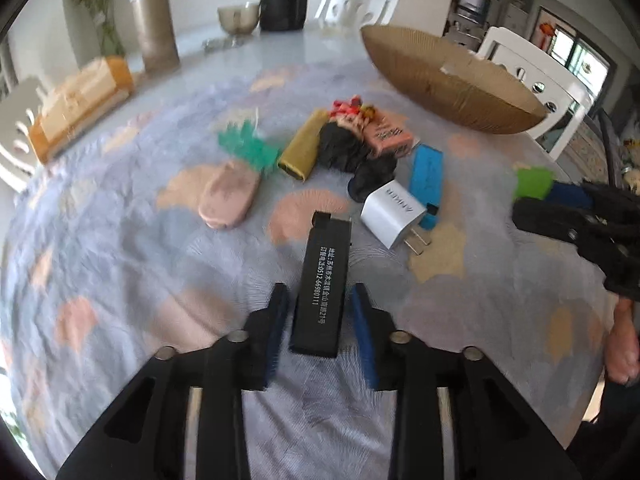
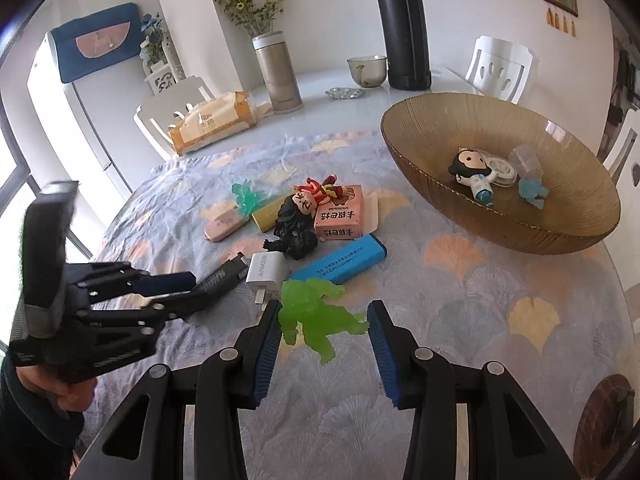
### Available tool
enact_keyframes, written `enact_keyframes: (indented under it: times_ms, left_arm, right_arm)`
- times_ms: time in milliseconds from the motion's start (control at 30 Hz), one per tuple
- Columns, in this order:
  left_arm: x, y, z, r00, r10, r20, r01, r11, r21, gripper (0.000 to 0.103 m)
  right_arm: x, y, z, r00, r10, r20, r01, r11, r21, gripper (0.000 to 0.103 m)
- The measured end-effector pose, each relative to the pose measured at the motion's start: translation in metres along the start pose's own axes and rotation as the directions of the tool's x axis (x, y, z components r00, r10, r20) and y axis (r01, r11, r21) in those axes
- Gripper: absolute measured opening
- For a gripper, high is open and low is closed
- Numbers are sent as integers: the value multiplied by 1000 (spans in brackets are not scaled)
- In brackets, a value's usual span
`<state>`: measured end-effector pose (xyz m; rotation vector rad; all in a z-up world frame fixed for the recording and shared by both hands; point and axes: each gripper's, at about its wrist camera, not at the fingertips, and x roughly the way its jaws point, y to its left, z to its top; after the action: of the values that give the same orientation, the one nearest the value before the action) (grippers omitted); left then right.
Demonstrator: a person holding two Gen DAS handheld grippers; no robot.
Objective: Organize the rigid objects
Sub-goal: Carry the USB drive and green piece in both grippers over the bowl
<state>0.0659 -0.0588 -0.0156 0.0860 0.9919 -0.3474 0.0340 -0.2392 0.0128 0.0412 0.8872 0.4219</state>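
— While the left gripper (image 1: 320, 330) stands spread, what sits in it?

— A black stick (image 1: 322, 284), lying lengthwise between the fingers with a gap on each side, so nothing is clamped. Its far end points ahead toward a white charger (image 1: 392, 213), which lies just beyond and a little right.

— And past the charger?

— A blue stick (image 1: 427, 178) beside it, then a black figure (image 1: 352, 152), a pink box (image 1: 390, 134) and a yellow stick (image 1: 303, 146) in a cluster. Ahead and left lies a pink case (image 1: 228, 194), with a teal toy (image 1: 250, 146) touching its far end.

— The right gripper (image 2: 322, 342)?

— Also released. A green toy (image 2: 316, 316) lies on the cloth (image 2: 460, 304) between its fingers; one limb seems to touch the left pad, though I cannot tell for sure.

— Where is the bowl (image 2: 532, 236)?

— Ahead and right of the right gripper, well apart from the pile. Inside are a small doll (image 2: 474, 176), a pale blue toy (image 2: 532, 192) and something clear I cannot make out.
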Motion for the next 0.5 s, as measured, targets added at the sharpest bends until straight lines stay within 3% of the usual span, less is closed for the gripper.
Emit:
enact_keyframes:
  times_ms: [100,167,233,400,500]
  left_arm:
    - [8,-7,7,1000,6,0,-6,1000,26,37]
    - [13,-9,12,999,36,7,-36,999,34,25]
    - [11,-10,16,999,52,5,-53,999,14,21]
    - [-38,-17,34,983,30,180,-26,999,-24,21]
    - [-74,-31,67,955,-34,295,35,999,1,21]
  right_arm:
    - [2,-7,-3,1000,4,-10,-4,1000,20,43]
    - [1,-11,-3,1000,0,-10,0,1000,30,43]
    - [-4,-16,-2,1000,-8,1,8,999,36,43]
    - [-44,-35,16,994,-50,99,44,997,61,43]
    - [-81,-51,38,983,-73,171,57,994,97,43]
